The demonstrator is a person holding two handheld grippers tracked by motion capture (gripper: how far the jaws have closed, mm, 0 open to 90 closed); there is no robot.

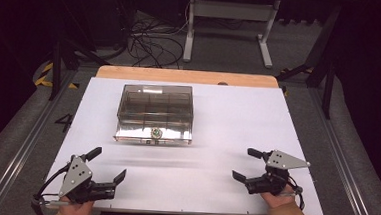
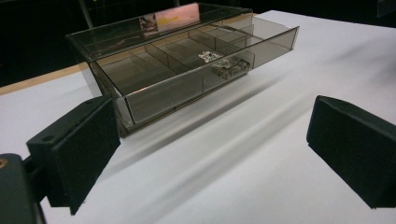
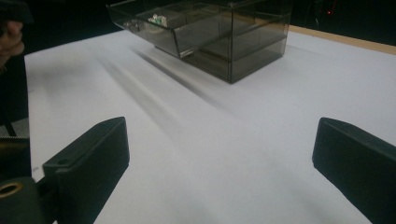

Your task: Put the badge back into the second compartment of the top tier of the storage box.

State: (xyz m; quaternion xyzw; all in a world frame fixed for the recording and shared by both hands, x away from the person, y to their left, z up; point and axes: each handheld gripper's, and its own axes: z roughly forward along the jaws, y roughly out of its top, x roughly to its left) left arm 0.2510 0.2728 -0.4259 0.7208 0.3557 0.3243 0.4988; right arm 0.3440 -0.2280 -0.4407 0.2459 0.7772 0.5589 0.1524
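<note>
The left tool [image 1: 108,166] rests at the counter's 7 o'clock, jaws spread wide and empty; the right tool [image 1: 244,164] at 5 o'clock is equally agape. The smoky drawer box [image 1: 154,113] sits toward 11 o'clock, well apart from both, its drawer [image 2: 187,77] pulled out with a small item [image 2: 227,66] inside. A careless push could slide the light box across the smooth white counter [image 1: 228,120]. Beyond lie dark floor, cables [image 1: 147,42] and a desk frame [image 1: 228,24].

Too small to identify: small glinting object [image 1: 155,132] in front compartment of smoky plastic drawer box [image 1: 156,99]. Cut off by frame edges beyond box: left gripper [image 2: 210,154] jaws, right gripper [image 3: 224,172] jaws.
</note>
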